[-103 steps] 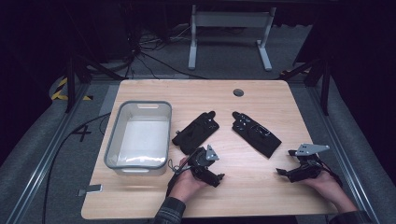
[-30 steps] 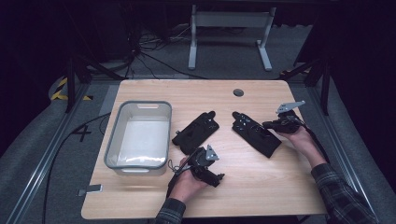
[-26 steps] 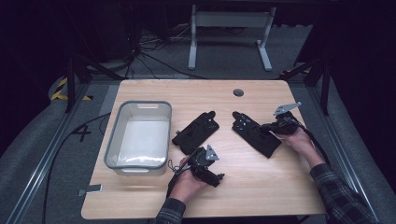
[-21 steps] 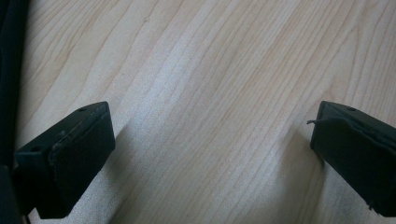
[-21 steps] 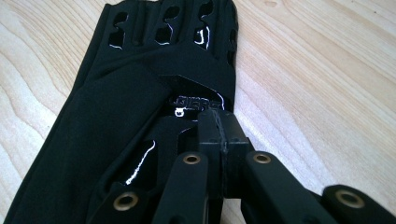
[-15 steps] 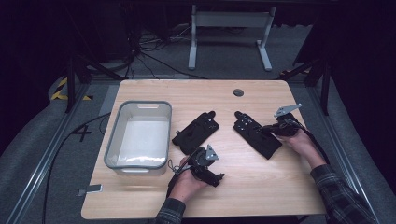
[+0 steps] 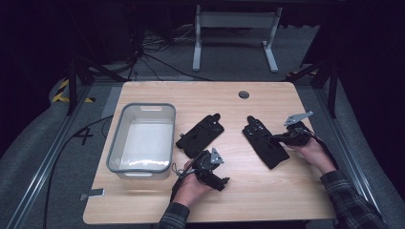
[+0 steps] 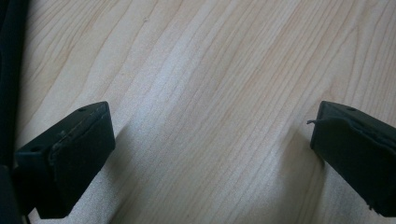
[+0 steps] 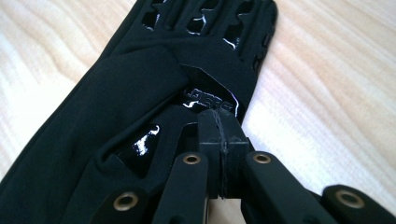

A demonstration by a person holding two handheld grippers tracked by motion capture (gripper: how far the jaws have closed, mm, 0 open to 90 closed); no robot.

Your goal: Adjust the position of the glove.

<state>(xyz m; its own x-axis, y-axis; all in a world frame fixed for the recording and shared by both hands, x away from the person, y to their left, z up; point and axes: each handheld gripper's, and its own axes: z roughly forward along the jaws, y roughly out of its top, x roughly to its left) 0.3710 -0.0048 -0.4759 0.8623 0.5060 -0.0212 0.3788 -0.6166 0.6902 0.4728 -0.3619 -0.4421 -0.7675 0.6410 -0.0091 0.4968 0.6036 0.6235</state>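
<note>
Black glove (image 9: 154,84) lies under right claw (image 9: 219,122) tips; claw clenched, touching glove.

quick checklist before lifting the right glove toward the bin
1. Right gripper at the right glove: ok, it sits at the glove's edge.
2. Fingers shut: ok, closed together.
3. Glove fabric actually pinched: cannot tell, the closed tips lie against the glove but no fold shows between them.
4. Left gripper free: ok, open over bare table, nothing between its fingers.
5. Grey bin ready: ok, upright at the table's left, nothing seen inside.
6. Path to the bin: not ok, the left glove and the left hand lie between.
</note>
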